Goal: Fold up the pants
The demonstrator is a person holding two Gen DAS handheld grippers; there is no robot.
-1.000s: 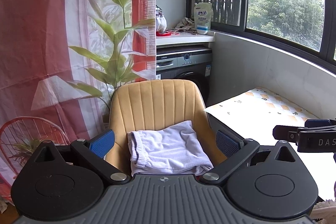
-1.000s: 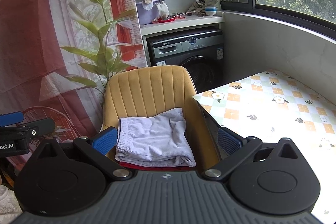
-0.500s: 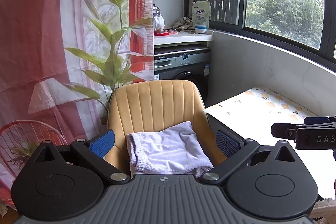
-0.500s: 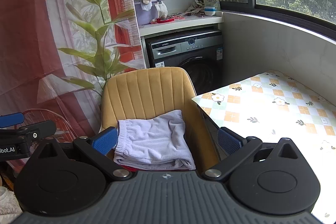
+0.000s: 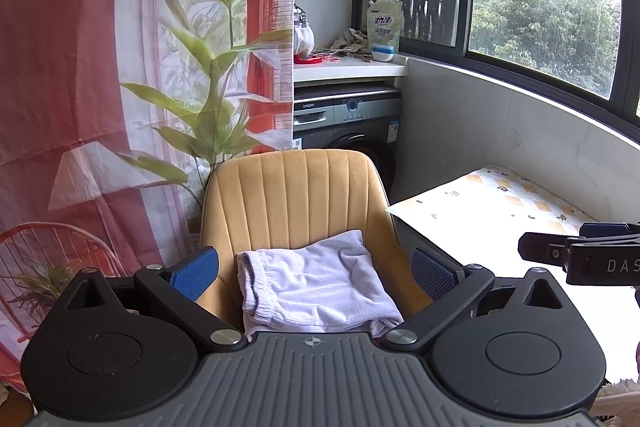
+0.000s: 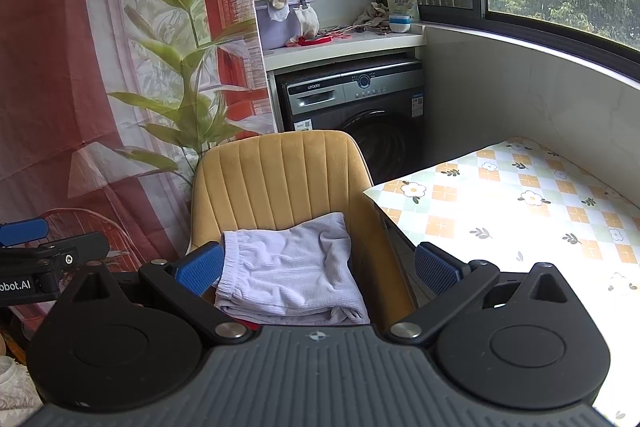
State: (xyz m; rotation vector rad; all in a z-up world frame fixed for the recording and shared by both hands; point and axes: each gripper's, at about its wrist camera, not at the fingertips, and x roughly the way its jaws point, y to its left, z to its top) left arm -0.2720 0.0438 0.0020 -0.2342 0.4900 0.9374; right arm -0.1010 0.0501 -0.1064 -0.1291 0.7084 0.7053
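Pale lilac pants (image 5: 316, 287) (image 6: 288, 271) lie folded in a loose stack on the seat of a yellow chair (image 5: 296, 199) (image 6: 280, 175). My left gripper (image 5: 314, 273) hangs open in front of the chair, its blue pads wide apart with nothing between them. My right gripper (image 6: 320, 267) is also open and empty, held back from the pants. The right gripper's finger shows at the right edge of the left wrist view (image 5: 580, 253), and the left gripper's finger at the left edge of the right wrist view (image 6: 44, 255).
A table with a flowered cloth (image 6: 520, 211) stands to the right of the chair. Behind it are a washing machine (image 6: 356, 107), a shelf with a detergent pouch (image 6: 402, 1) and a printed curtain with a plant (image 5: 200, 87).
Both grippers have drifted slightly back and up from the chair, so the pants sit a little lower in view. Both jaws stay open; the pants have not moved.
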